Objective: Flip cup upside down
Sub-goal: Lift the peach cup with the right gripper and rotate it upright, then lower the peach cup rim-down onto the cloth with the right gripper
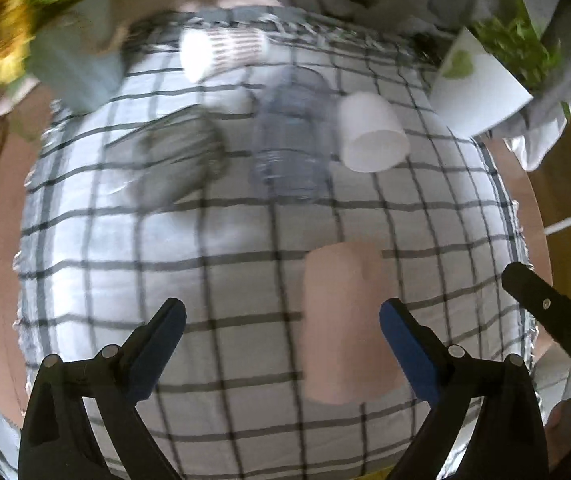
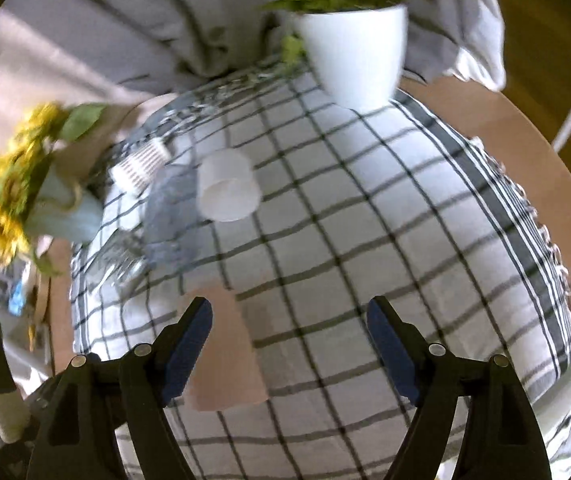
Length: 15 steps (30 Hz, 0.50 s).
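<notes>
**Ana:** Nearest the lens in the left wrist view are the two blue-padded fingers of the left gripper [image 1: 281,316], spread wide with nothing between the pads. Just past them a pink cup [image 1: 347,320] rests on the checked cloth [image 1: 213,264].

**Ben:** How does that cup look?

**Ana:** Plain, pale salmon, no print, tapered. Blur softens its outline, so I cannot tell which end is the mouth or whether it stands or lies. It sits toward the cloth's near edge, closer to the right finger than the left, touching neither.

**Ben:** And the right wrist view?

**Ana:** The right gripper [image 2: 289,320] is also spread wide, holding nothing. The same pink cup [image 2: 225,348] shows partly behind its left finger [image 2: 189,344], which hides one side of it.

**Ben:** What else is on the cloth?

**Ana:** Toward the far edge, a white cup [image 1: 371,132] with its wider end toward the camera. Beside it are a clear bluish cup [image 1: 289,140] and a clear dark-tinted cup [image 1: 181,156], both so smeared that their shapes are hard to read. Behind them is a white cup with dark patterning [image 1: 225,50].

**Ben:** Around the edges?

**Ana:** A white pot with a green plant [image 2: 355,48] at the far right corner, and yellow flowers [image 2: 9,184] in a pale blue holder at the far left. The table [image 2: 485,116] shows tan beyond the cloth. A black part of the right gripper [image 1: 553,312] enters the left view's right edge, cut off.
</notes>
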{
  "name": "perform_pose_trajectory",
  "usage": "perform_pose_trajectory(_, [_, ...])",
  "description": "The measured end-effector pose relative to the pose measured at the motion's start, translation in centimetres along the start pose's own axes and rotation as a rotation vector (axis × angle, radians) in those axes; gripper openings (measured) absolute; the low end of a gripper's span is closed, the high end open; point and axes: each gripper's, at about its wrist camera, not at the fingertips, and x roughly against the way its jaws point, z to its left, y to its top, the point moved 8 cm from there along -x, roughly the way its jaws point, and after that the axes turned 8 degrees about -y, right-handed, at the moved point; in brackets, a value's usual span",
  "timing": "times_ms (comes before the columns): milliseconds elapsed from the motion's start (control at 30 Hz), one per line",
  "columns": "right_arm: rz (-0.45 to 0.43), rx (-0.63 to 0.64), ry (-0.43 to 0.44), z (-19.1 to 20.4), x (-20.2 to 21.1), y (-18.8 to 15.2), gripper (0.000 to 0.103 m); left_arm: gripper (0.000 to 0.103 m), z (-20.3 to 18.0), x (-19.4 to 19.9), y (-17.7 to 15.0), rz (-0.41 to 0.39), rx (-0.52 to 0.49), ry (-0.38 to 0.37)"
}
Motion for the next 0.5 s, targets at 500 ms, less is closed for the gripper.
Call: perform_pose_trajectory(500, [0.024,-0.084,-0.019,-5.1,-2.1,1.1,0.08,0.078,-3.2,-7.5,1.6,0.192,0.015,0.011])
